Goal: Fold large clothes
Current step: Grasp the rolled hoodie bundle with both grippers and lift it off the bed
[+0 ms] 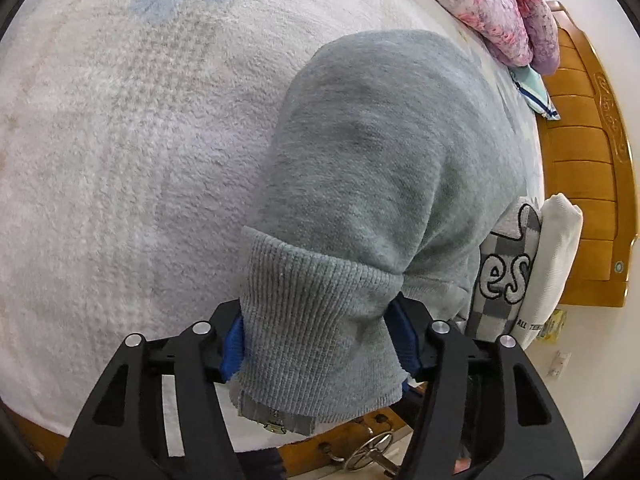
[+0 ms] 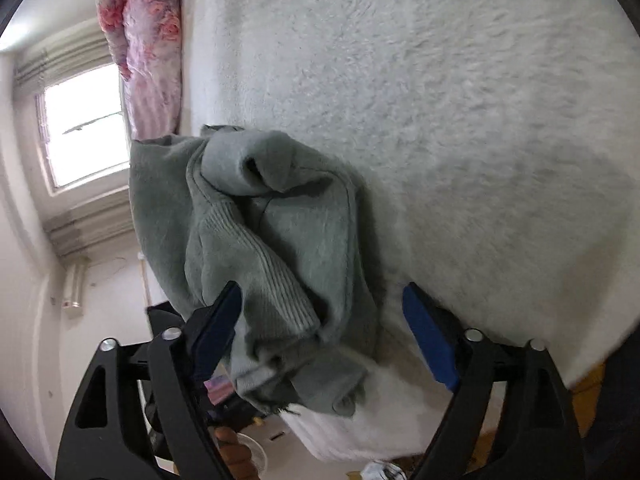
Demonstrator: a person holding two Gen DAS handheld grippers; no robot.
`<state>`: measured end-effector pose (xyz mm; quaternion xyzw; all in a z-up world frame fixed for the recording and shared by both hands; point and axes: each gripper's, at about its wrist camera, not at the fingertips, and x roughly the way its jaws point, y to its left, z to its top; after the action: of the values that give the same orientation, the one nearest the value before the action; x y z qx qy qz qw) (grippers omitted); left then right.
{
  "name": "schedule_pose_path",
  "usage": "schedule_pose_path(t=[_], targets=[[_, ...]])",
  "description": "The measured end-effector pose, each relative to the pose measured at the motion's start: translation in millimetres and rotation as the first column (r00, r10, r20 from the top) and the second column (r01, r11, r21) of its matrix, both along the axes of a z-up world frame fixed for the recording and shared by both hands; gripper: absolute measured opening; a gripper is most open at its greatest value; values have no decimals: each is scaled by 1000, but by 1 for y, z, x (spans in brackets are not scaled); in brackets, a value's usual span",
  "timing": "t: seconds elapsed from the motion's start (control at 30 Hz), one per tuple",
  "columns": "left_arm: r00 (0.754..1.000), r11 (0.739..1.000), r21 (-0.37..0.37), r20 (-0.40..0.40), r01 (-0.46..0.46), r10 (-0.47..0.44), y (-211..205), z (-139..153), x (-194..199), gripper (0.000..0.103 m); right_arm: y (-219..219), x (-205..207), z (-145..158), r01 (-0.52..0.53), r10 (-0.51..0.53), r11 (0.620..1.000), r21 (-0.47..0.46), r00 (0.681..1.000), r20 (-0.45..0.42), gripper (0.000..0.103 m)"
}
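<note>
A grey sweatshirt (image 1: 380,152) lies bunched on a white fleece blanket (image 1: 120,160) that covers a bed. In the left wrist view its ribbed hem (image 1: 320,320) fills the gap between the blue pads, and my left gripper (image 1: 320,344) is shut on it at the bed's near edge. The right wrist view is rolled sideways. There the same sweatshirt (image 2: 280,220) sits crumpled at the blanket's edge (image 2: 440,100). My right gripper (image 2: 320,292) stands wide open around its lower folds, the left pad (image 2: 220,320) against the cloth and the right pad (image 2: 428,340) apart from it.
A pink floral quilt (image 1: 500,0) is piled at the far side by a wooden headboard (image 1: 584,160). Folded clothes, one checkered with lettering (image 1: 508,280) and one white (image 1: 556,248), stand right of the sweatshirt. A window (image 2: 84,128) and a hand (image 2: 236,452) show in the right wrist view.
</note>
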<state>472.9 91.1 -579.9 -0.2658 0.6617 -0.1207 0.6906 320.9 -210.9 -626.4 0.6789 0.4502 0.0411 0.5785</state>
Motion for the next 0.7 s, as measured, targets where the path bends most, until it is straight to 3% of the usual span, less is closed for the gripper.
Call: schedule_pose_path(t=[0.27, 0.37, 0.43, 0.47, 0.5, 0.6, 0.7], targets=[[1000, 999, -36, -7, -3, 3, 5, -5, -3, 75, 21, 32, 7, -17, 18, 999, -38, 999, 32, 85], [1000, 999, -50, -8, 3, -4, 9, -8, -3, 75, 26, 37, 10, -26, 28, 998, -64, 999, 31, 83], [1000, 999, -38, 3, 10, -10, 7, -5, -3, 68, 27, 39, 12, -37, 38, 996, -87, 999, 19, 72], [1000, 999, -26, 15, 18, -18, 5, -1, -3, 63, 28, 41, 19, -42, 46, 995, -86, 998, 50, 51], [999, 1000, -23, 28, 21, -20, 4, 2, -3, 61, 29, 42, 23, -46, 52, 994, -98, 997, 52, 45], [999, 998, -62, 40, 6, -3, 7, 13, -3, 54, 26, 46, 47, -87, 100, 983, -162, 992, 75, 34], [996, 997, -82, 92, 10, -3, 9, 38, -1, 50, 25, 47, 86, -104, 138, 967, -232, 981, 136, 30]])
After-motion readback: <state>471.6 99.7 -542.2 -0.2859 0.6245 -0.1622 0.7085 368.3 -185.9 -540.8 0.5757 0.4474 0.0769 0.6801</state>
